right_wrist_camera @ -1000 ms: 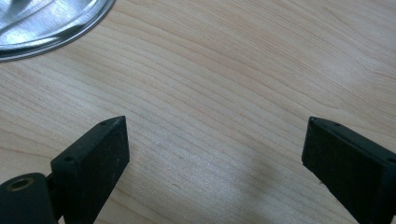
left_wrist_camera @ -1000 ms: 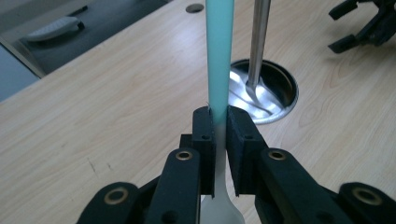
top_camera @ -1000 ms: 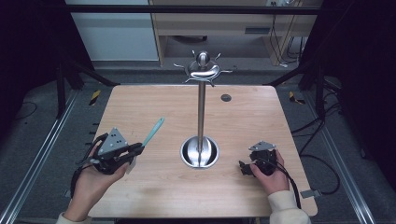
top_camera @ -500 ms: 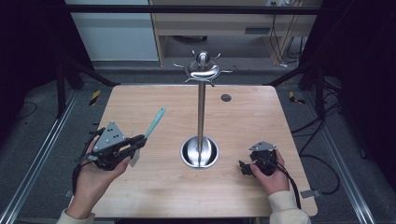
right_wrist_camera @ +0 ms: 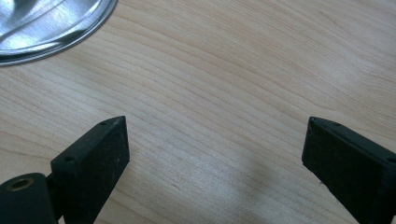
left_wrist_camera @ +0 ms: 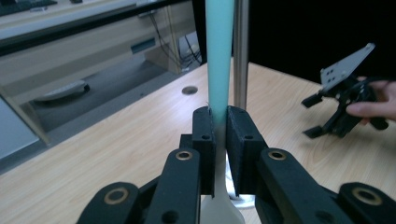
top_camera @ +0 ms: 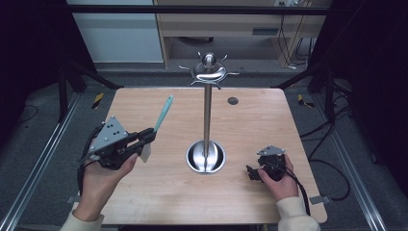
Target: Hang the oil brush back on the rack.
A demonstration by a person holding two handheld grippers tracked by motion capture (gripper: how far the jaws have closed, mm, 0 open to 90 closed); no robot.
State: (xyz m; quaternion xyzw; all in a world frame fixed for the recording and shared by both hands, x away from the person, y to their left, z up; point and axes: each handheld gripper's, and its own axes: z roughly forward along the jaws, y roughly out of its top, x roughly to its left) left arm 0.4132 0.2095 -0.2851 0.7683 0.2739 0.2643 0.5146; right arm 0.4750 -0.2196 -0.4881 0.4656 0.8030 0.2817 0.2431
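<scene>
Pale matt wood-grain table (top_camera: 144,197), glossy polished metal stand (top_camera: 207,115), smooth teal plastic handle (left_wrist_camera: 218,51)

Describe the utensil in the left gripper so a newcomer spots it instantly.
Start at the steel stand in the middle of the table, then look left to the left gripper. Its shut jaws clamp a spatula with a teal handle and pale blade, the sole coloured item here.
</scene>
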